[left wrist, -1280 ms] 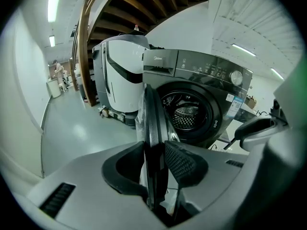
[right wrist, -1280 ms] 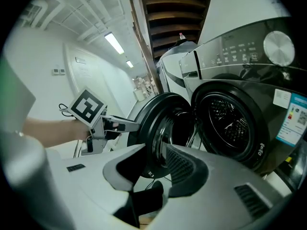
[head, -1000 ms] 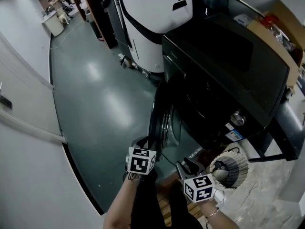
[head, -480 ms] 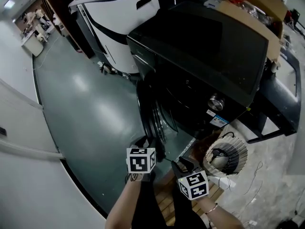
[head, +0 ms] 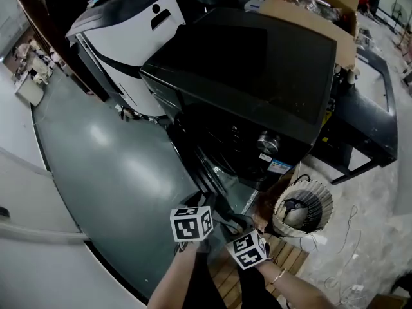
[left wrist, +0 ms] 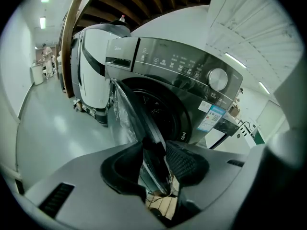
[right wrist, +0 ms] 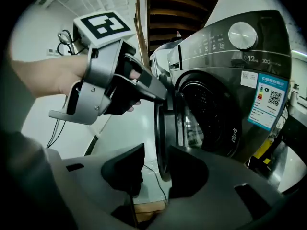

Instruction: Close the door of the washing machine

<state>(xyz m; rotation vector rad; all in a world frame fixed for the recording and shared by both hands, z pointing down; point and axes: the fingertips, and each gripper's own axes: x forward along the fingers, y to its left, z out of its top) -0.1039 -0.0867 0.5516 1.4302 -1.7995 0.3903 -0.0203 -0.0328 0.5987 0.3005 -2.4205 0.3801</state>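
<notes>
A black front-loading washing machine (head: 257,76) stands in the middle, its round door (head: 205,172) swung part-way out to the left. In the left gripper view the door's rim (left wrist: 144,128) runs between the jaws of my left gripper (left wrist: 153,164). Those jaws are opening, and the rim lies close against the right pad (left wrist: 184,163). My right gripper (right wrist: 156,169) straddles the door's lower edge (right wrist: 164,143); its jaws are opening, with floor showing beside the rim. The right gripper view shows the left gripper (right wrist: 160,94) at the door's upper edge. The drum mouth (right wrist: 206,114) is dark.
A white-and-black cabinet (head: 129,37) stands left of the machine. A round ribbed fan-like unit (head: 301,211) sits on the floor at its right, beside wooden slats (head: 290,256). A cardboard box (head: 309,5) lies behind the machine. Grey-green floor (head: 109,166) spreads to the left.
The door has swung nearer the machine's front. Both grippers have moved with it toward the machine, and the head view has shifted so the machine sits more central.
</notes>
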